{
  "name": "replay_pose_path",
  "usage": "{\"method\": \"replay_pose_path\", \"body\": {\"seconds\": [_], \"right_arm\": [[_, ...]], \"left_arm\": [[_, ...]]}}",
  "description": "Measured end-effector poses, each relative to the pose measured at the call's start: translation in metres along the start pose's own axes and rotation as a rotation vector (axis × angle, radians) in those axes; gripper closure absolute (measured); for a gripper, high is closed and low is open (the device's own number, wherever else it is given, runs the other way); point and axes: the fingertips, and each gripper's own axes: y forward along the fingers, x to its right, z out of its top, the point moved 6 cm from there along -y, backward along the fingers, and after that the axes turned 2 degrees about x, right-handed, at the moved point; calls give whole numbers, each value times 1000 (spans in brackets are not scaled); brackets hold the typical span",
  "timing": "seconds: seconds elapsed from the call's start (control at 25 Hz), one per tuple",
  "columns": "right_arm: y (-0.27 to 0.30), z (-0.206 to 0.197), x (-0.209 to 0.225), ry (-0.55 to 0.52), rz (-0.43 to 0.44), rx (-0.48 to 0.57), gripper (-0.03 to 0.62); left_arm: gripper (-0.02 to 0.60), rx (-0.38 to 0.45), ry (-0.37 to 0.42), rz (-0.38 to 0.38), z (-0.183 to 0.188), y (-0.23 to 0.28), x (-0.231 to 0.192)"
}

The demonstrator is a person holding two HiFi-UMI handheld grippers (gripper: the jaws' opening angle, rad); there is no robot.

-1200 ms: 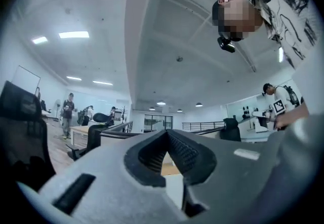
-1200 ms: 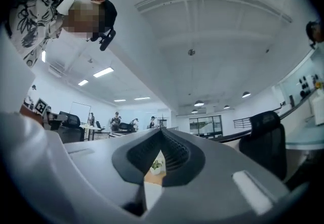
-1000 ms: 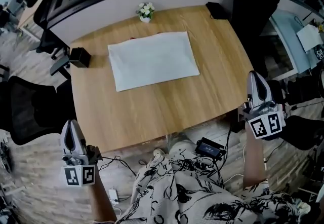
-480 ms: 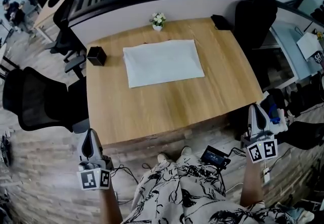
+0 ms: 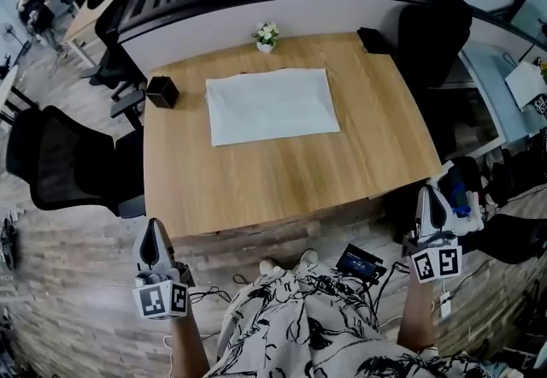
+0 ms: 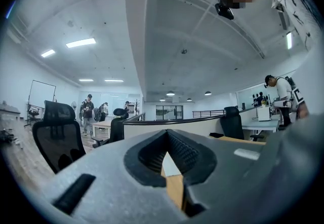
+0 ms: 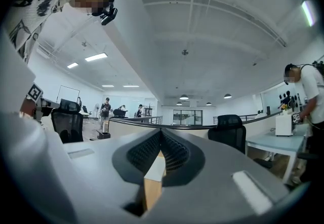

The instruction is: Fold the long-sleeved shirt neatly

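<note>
The shirt (image 5: 272, 104) lies folded into a flat white rectangle on the far half of the wooden table (image 5: 282, 171). Both grippers are off the table, held near the person's body below its near edge. My left gripper (image 5: 154, 239) is at the lower left, shut with nothing in it. My right gripper (image 5: 429, 203) is at the lower right beside the table's corner, also shut and empty. In the left gripper view the left gripper (image 6: 167, 139) points level at the table edge; in the right gripper view the right gripper (image 7: 161, 139) does the same.
A small flower pot (image 5: 266, 34) and a dark box (image 5: 373, 38) stand at the table's far edge, a black cube (image 5: 161, 91) at its left edge. Black office chairs (image 5: 60, 158) stand to the left and another chair (image 5: 432, 21) at the far right. Cables and a device (image 5: 361, 262) lie on the floor.
Both grippers have drawn back from the table's near edge toward the person and slightly down. The shirt has stayed still on the table.
</note>
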Motion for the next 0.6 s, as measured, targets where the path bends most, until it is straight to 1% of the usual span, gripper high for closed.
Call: {"method": "replay_pose_path", "body": {"seconds": [0.16, 0.32, 0.6], "right_arm": [[7, 4, 6, -41, 6, -9, 583], [16, 11, 7, -47, 39, 14, 583], [29, 8, 3, -43, 76, -5, 583]], "left_arm": [[577, -6, 2, 26, -2, 0, 10], [577, -1, 6, 19, 2, 4, 16], [577, -10, 15, 22, 3, 3, 21]]}}
